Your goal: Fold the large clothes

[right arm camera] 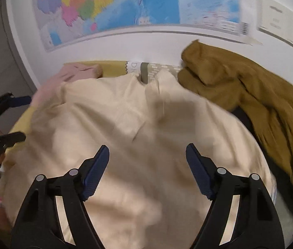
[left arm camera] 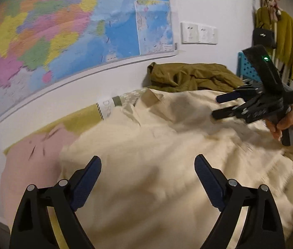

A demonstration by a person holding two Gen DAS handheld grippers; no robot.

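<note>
Cream cotton-like fabric, a large rumpled garment [left arm camera: 156,155], fills the lower centre of both wrist views, spread over a surface against the white wall [left arm camera: 208,10]. Its upper edge lies near the wall, where a slit or neckline seems to show in the right wrist view, though blur hides the detail.

The left gripper [left arm camera: 147,178] hangs above the garment with its blue-padded jaws wide apart and nothing between them. The right gripper [right arm camera: 147,166] also stands open over the cloth, empty; in the left wrist view it appears at the right edge, held in a hand [left arm camera: 285,122] above the fabric.

An olive-brown crumpled garment [right arm camera: 250,89] sits to the upper right, just beside the cream one, probably waiting its turn. A pale pink folded cloth [left arm camera: 28,145] lies at the left, likely set aside to keep the working area free. A colourful wall map [left arm camera: 63,27] covers the upper left.

Both grippers empty over the cloth suggests a search for fresh edges to grasp for a fold.
</note>
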